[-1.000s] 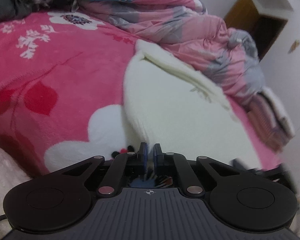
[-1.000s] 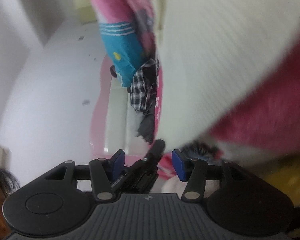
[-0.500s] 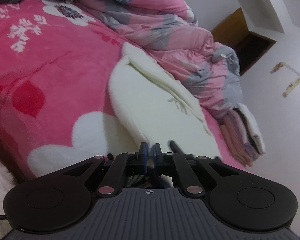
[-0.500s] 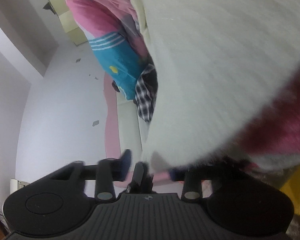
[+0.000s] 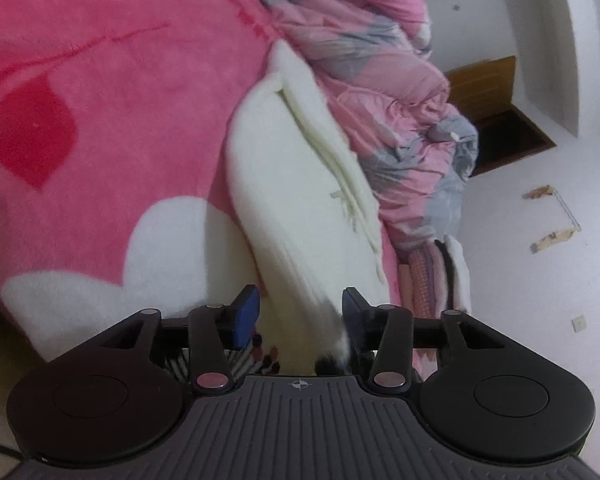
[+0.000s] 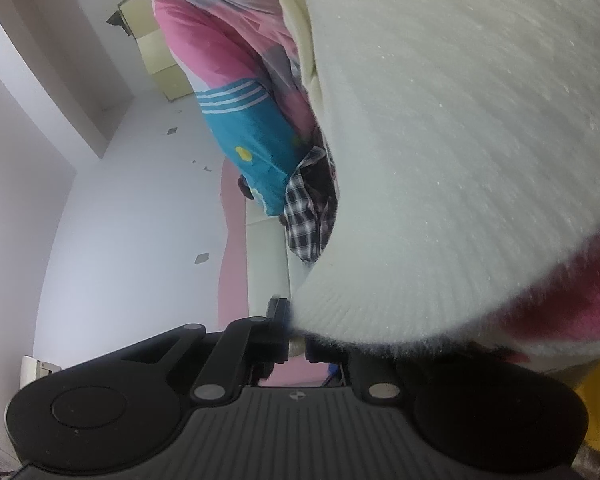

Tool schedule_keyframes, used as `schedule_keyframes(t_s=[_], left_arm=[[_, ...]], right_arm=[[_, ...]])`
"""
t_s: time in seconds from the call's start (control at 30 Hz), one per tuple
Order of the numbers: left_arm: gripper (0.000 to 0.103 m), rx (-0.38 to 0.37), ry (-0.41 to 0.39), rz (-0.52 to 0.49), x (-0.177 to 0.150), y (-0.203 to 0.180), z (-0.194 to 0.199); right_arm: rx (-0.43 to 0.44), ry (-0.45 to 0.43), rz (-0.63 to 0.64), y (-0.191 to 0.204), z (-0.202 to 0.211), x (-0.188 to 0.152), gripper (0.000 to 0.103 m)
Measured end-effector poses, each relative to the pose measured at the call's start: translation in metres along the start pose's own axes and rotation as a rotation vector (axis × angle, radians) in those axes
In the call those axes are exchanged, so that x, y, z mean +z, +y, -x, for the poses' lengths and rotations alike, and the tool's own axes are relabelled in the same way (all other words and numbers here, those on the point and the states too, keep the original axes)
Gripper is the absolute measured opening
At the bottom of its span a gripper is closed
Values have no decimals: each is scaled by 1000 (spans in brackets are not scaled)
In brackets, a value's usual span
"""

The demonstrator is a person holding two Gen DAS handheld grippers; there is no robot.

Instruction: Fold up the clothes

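A cream-white knitted garment (image 5: 300, 184) lies stretched across the pink bed, with a folded band along its far side. My left gripper (image 5: 300, 314) is open at the garment's near end, and the blurred cloth runs loose between its blue pads (image 5: 246, 312). In the right wrist view the same garment (image 6: 460, 140) fills the upper right, very close and blurred. My right gripper (image 6: 296, 334) is shut on the ribbed hem of the garment. Its right finger is hidden under the cloth.
A pink fleece blanket (image 5: 100, 120) with white and red shapes covers the bed. A crumpled pink-and-grey quilt (image 5: 400, 112) lies beyond the garment, with stacked folded clothes (image 5: 432, 276) beside it. A teal striped pillow (image 6: 248, 136) and a plaid shirt (image 6: 306, 216) sit near the white wall.
My left gripper has gone from shut to open, and the garment's end slips loose between its fingers. My right gripper has closed from open onto the garment's hem.
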State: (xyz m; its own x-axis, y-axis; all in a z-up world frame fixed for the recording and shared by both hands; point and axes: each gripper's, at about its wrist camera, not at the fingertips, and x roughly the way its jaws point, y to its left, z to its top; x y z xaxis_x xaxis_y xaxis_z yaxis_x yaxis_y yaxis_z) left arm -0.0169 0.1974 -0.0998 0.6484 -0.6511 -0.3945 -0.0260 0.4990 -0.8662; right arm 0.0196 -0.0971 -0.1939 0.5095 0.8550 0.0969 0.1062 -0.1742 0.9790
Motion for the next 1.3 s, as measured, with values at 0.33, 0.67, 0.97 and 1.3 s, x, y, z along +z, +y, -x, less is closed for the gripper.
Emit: schedule_keyframes(t_s=[0.33, 0.67, 0.97, 1.3], left_arm=[[48, 69, 99, -16, 18, -7, -23], [46, 75, 175, 34, 16, -4, -43], [22, 161, 206, -44, 12, -12, -52], [20, 210, 210, -116, 8, -21, -52]], right_arm=[[39, 16, 5, 2, 0, 2, 6], [41, 49, 31, -2, 3, -8, 6], [-51, 141, 221, 16, 15, -16, 8], [-219, 68, 570, 79, 100, -17, 22]])
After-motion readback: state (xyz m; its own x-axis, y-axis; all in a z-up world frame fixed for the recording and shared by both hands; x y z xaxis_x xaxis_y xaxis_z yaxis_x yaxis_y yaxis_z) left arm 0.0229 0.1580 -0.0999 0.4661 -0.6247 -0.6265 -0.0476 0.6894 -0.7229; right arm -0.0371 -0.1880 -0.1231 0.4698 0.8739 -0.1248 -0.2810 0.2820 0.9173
